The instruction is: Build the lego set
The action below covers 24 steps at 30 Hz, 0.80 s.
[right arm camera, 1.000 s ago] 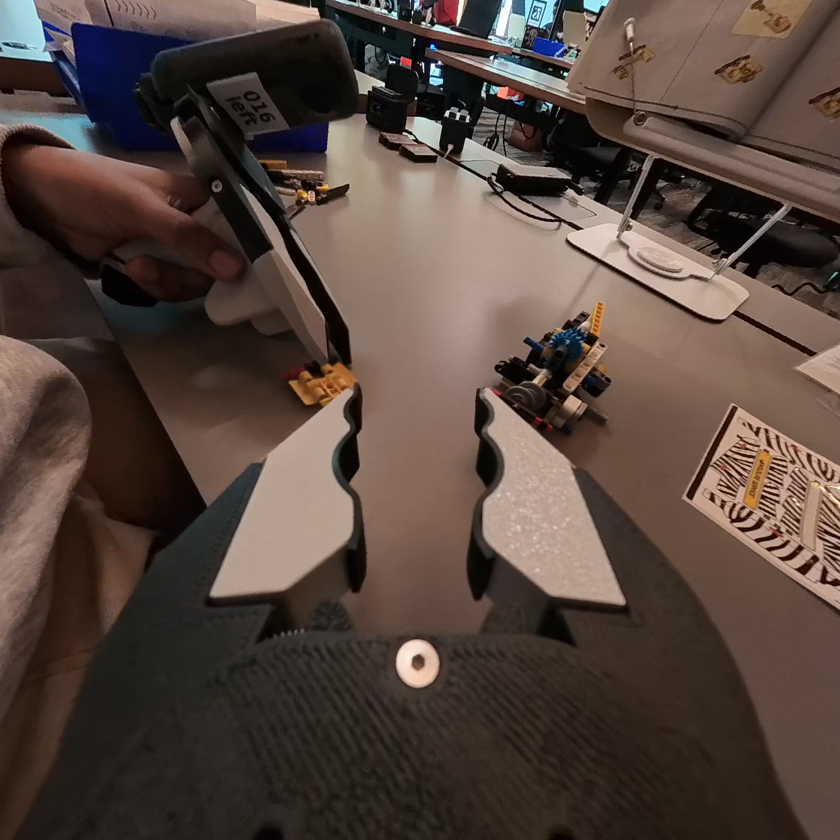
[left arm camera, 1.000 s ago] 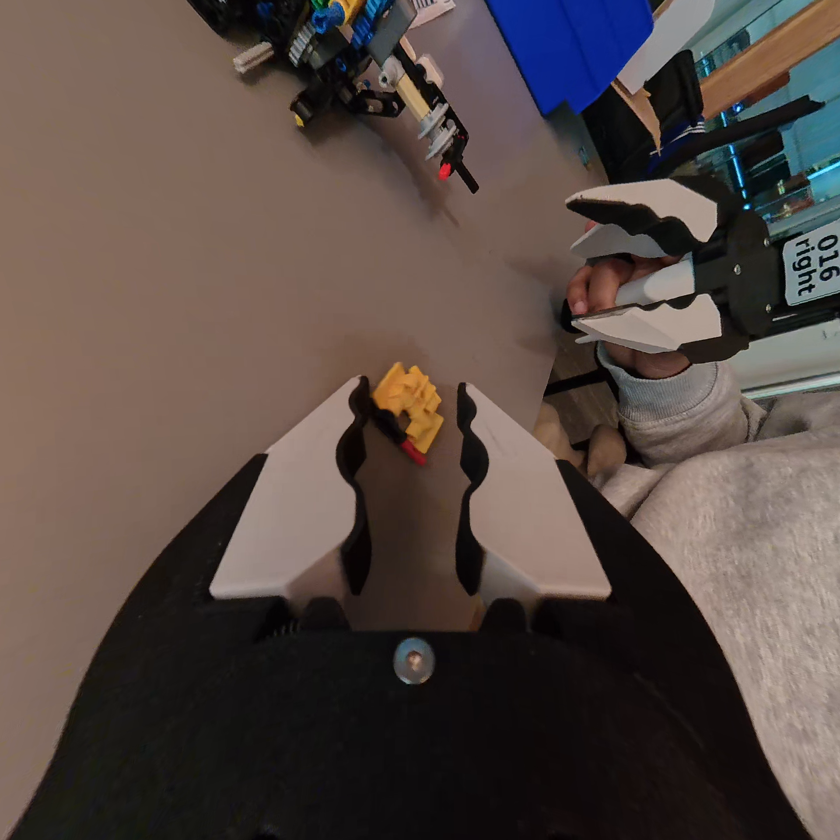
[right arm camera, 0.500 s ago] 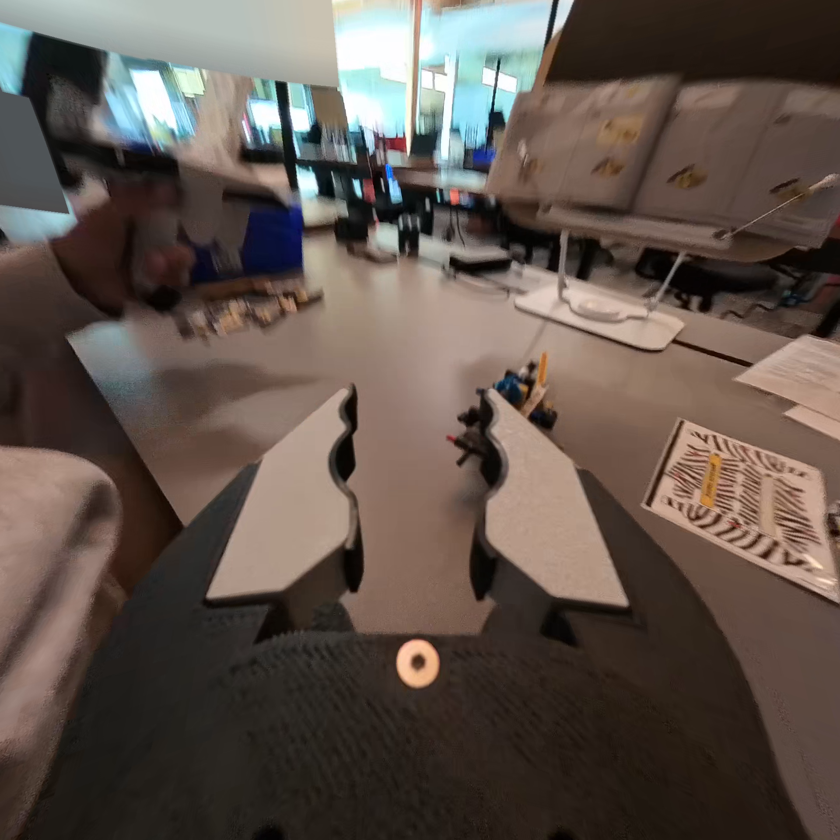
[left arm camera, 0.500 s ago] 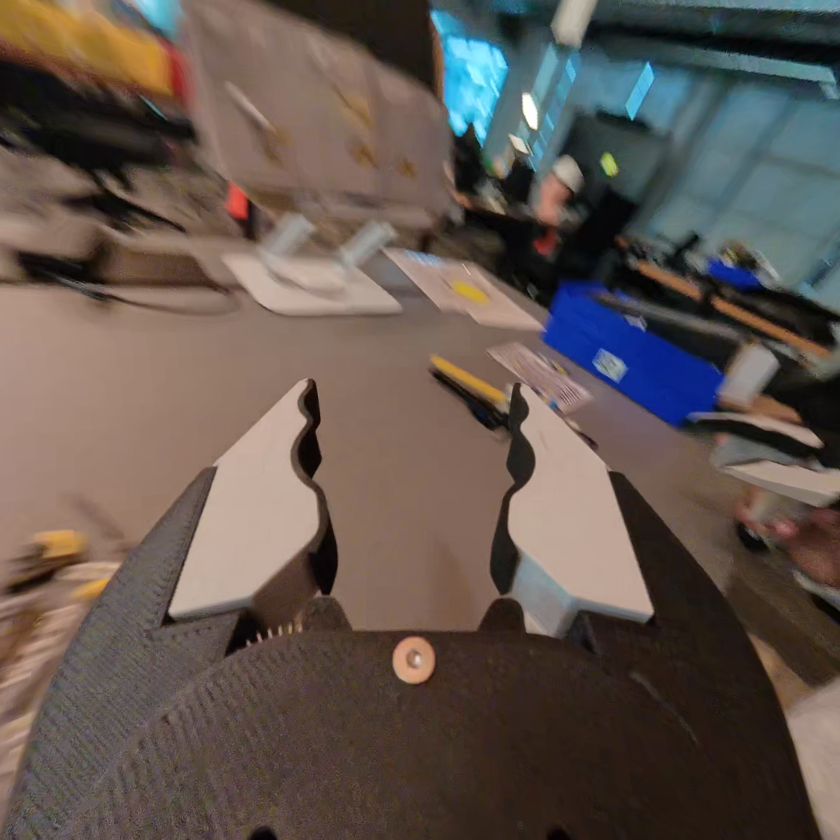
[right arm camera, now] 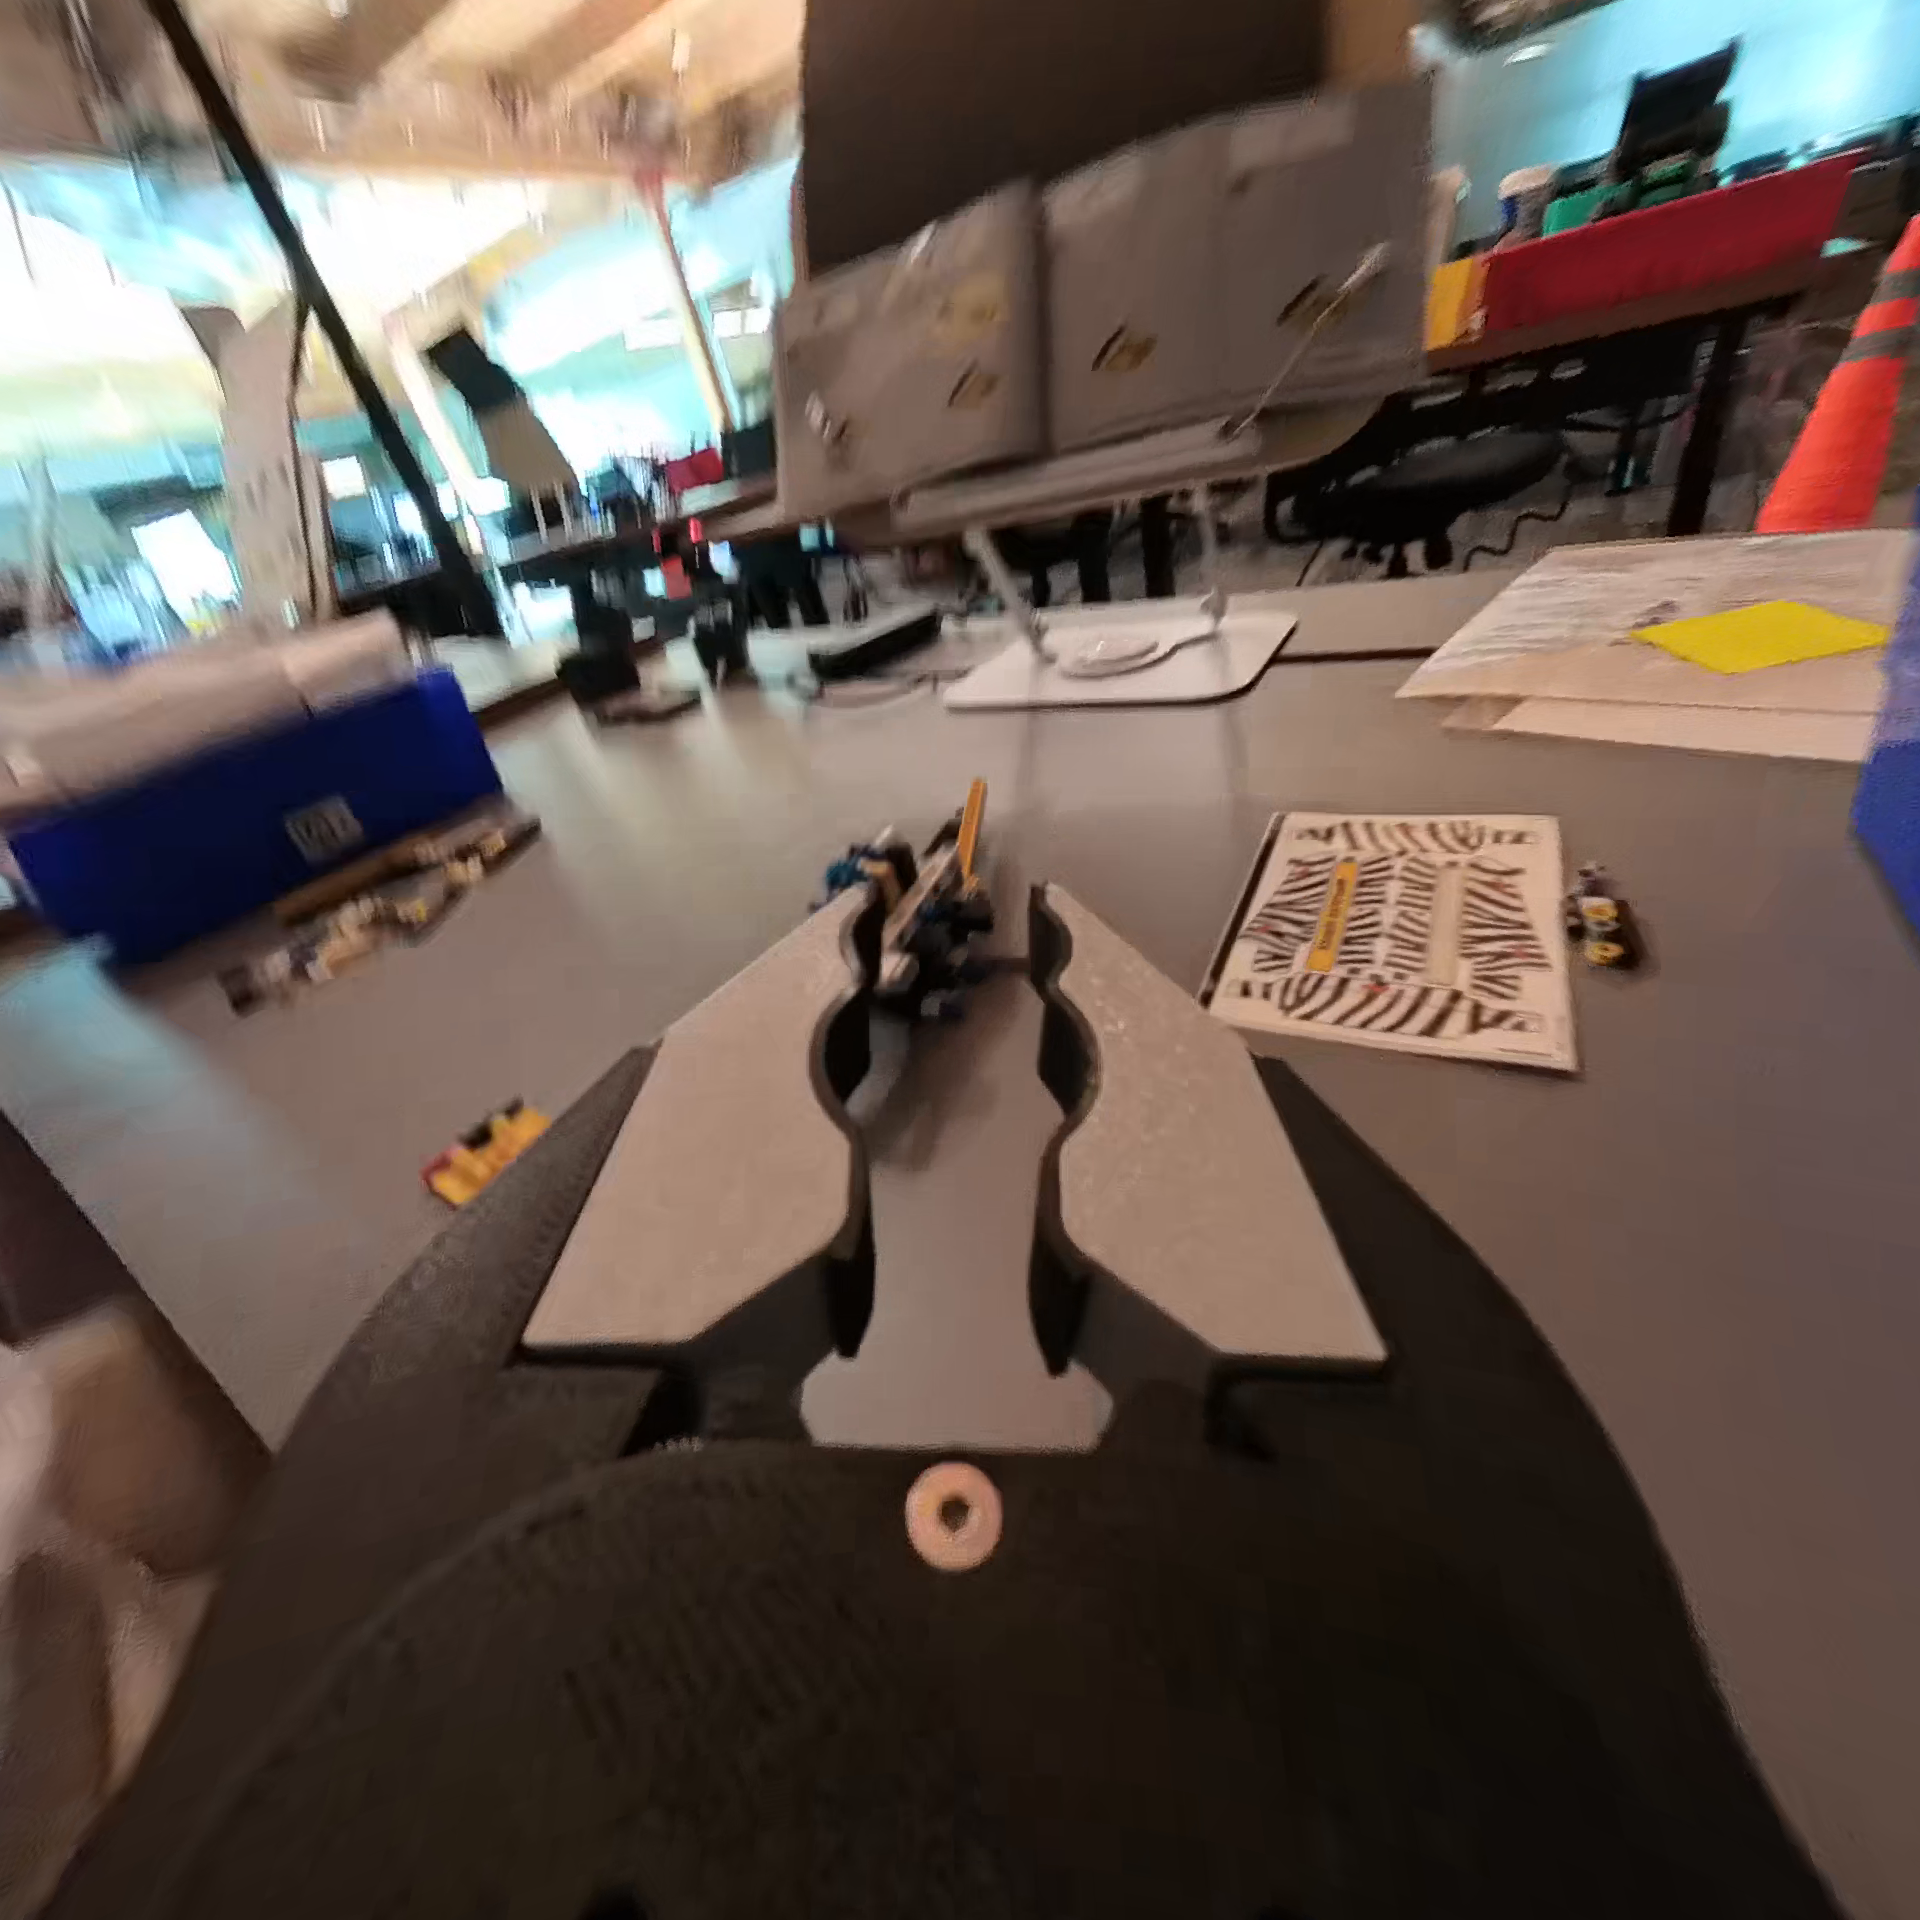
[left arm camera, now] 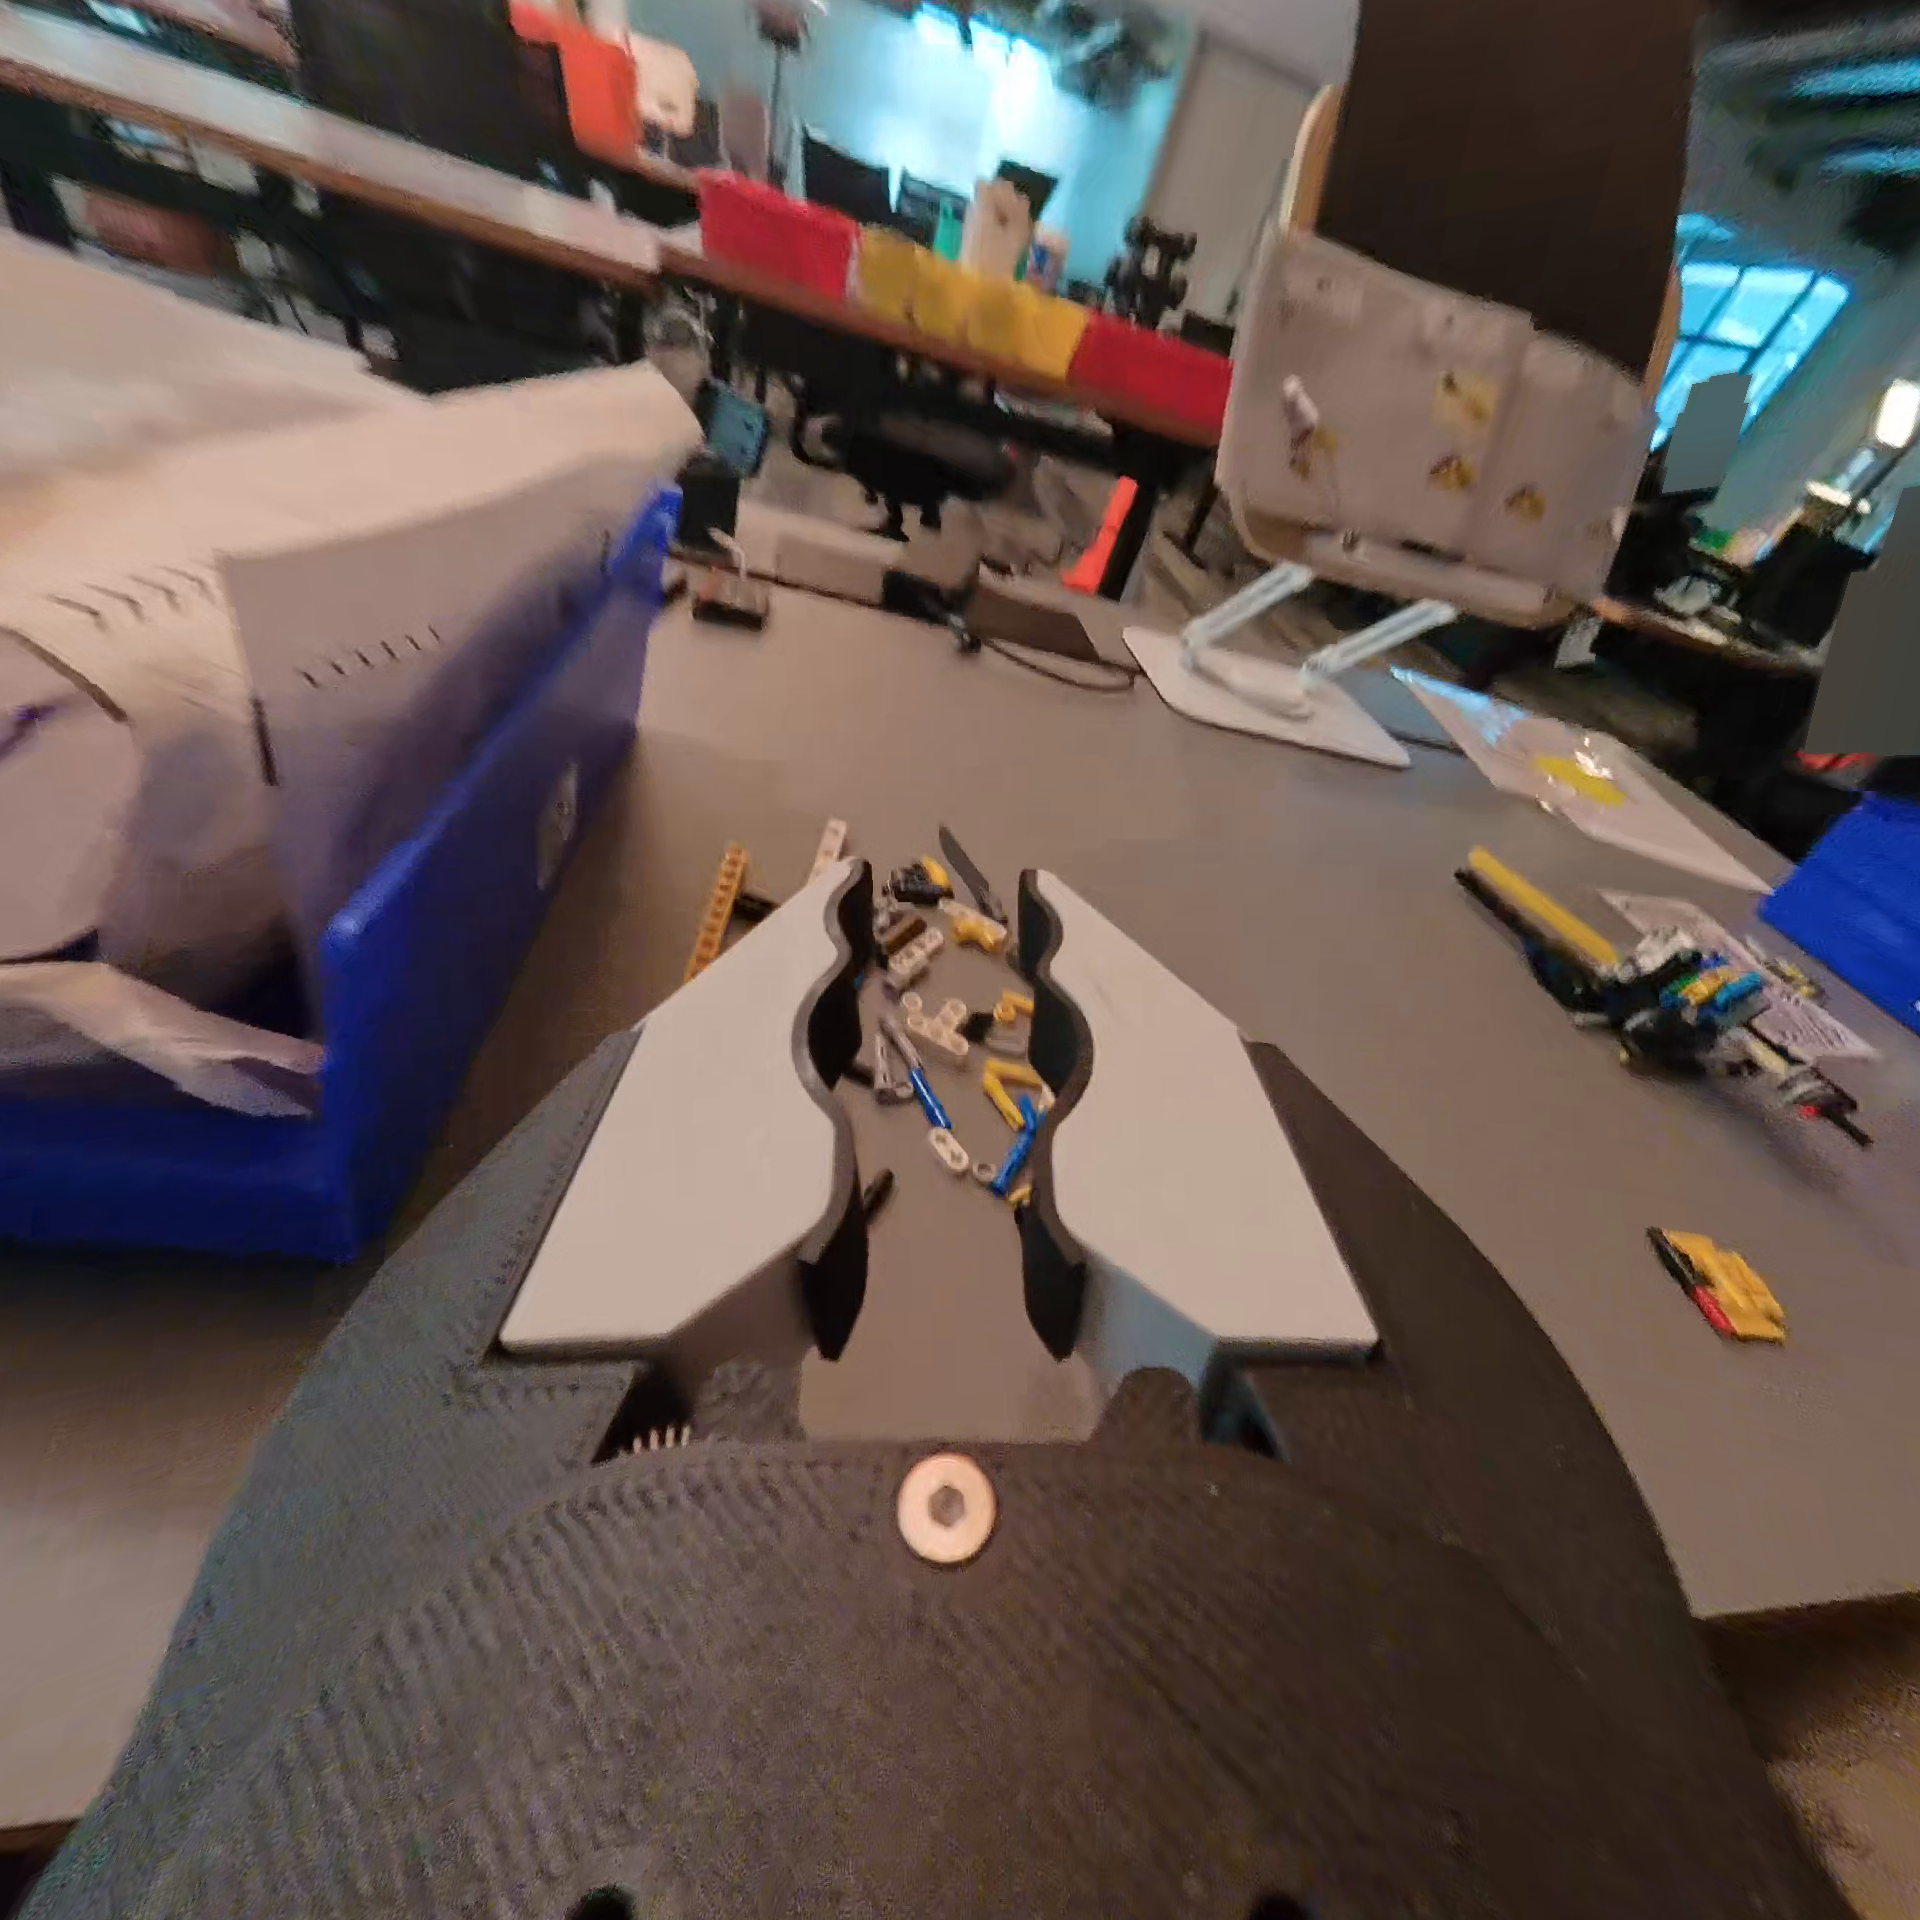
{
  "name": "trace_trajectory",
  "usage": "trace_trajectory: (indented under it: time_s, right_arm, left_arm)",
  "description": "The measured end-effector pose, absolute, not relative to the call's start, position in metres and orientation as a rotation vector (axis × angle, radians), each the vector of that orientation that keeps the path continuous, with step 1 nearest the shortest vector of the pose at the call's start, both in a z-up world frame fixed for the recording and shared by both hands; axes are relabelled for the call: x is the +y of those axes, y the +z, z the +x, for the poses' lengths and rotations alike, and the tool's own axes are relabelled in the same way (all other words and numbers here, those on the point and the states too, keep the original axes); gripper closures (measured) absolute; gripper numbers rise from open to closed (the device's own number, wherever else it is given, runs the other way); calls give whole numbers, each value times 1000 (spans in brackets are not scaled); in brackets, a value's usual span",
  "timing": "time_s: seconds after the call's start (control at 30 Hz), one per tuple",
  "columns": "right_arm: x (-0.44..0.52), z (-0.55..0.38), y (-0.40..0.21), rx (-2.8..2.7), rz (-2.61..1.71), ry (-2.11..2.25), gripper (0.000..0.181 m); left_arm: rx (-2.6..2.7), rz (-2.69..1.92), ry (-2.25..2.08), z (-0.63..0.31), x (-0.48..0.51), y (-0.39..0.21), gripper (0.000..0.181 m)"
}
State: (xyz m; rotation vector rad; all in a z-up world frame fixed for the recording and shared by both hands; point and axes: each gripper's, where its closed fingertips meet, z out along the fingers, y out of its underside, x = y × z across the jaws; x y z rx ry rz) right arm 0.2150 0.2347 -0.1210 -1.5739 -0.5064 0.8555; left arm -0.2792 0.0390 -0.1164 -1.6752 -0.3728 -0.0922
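Observation:
My left gripper (left arm camera: 940, 883) is open and empty, held above the grey table (left arm camera: 1195, 831) and pointing at a scatter of loose lego pieces (left arm camera: 951, 1023). A small yellow, black and red lego sub-assembly (left arm camera: 1720, 1283) lies apart at the right; it also shows in the right wrist view (right arm camera: 486, 1148). The partly built lego model (left arm camera: 1662, 1003) stands farther right. My right gripper (right arm camera: 945, 904) is open and empty, pointing at that model (right arm camera: 930, 914), which sits just beyond its fingertips. The loose pieces (right arm camera: 384, 914) show at the left there.
A blue bin (left arm camera: 436, 935) with white bags stands left of the loose pieces. A zebra-striped sticker sheet (right arm camera: 1403, 935) lies right of the model, small pieces (right arm camera: 1605, 920) beside it. A booklet stand (right arm camera: 1122, 655) and papers (right arm camera: 1662, 655) are at the back. The left gripper's tips are roughly 55 cm from the right gripper's.
My left gripper has let go of nothing visible but swung up from the yellow sub-assembly to face the loose pieces. My right gripper has turned toward the model. Both views are blurred by motion.

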Motion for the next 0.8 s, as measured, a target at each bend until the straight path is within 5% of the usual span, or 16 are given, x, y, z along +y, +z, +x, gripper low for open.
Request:
trace_trajectory:
  time_s: [0.13,0.8]
  right_arm:
    - [223,179,-140,-756,-1602,678,156]
    - [194,164,-153,-954,-1633,739,170]
  left_arm:
    - [-374,-1759,-72,-277,42,-137,181]
    - [-341,-1850,-14,-268,90,-154,181]
